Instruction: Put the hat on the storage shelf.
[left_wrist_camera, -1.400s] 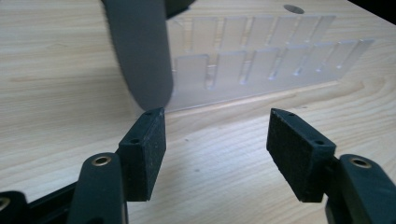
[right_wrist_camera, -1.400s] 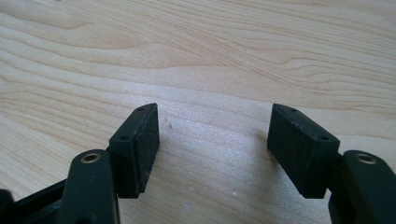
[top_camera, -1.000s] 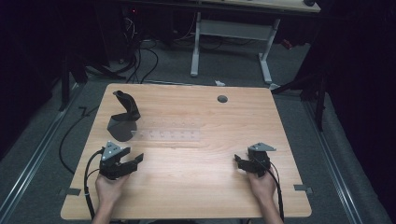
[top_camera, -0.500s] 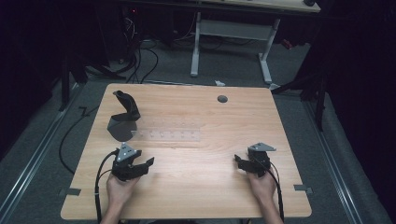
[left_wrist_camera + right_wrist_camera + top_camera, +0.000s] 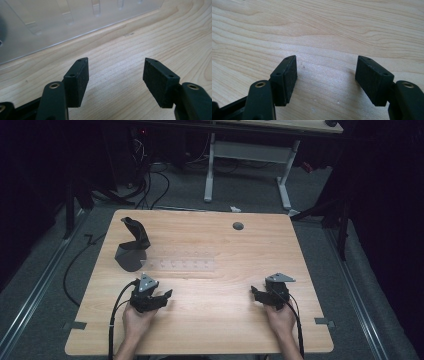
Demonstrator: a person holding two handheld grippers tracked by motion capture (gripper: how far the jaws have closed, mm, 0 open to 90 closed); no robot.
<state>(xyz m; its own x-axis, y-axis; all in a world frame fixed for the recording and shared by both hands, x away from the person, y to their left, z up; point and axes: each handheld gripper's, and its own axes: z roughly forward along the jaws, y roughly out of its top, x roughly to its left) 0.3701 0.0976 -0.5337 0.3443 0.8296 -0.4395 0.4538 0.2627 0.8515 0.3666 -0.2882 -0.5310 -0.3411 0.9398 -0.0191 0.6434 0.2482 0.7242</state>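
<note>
A clear plastic rack (image 5: 182, 265) with a row of slots lies flat on the wooden table (image 5: 210, 240); its edge (image 5: 50, 27) shows across the top of the left gripper view. My left gripper (image 5: 167, 295) rests low on the table just in front of the rack, open, with bare wood between its jaws (image 5: 116, 75). My right gripper (image 5: 254, 294) sits at the front right of the table, pointing left, open over bare wood (image 5: 327, 75). A black stand (image 5: 133, 247) with a tilted arm stands at the rack's left end.
A small round dark grommet (image 5: 238, 226) sits near the table's far edge. Cables trail from both grippers toward the front edge. Behind the table stand a white desk frame (image 5: 247, 165) and loose cables on the grey floor.
My left gripper has moved to the right and slightly nearer the front, sinking lower to the table. The right gripper has stayed where it was. Both stay open.
</note>
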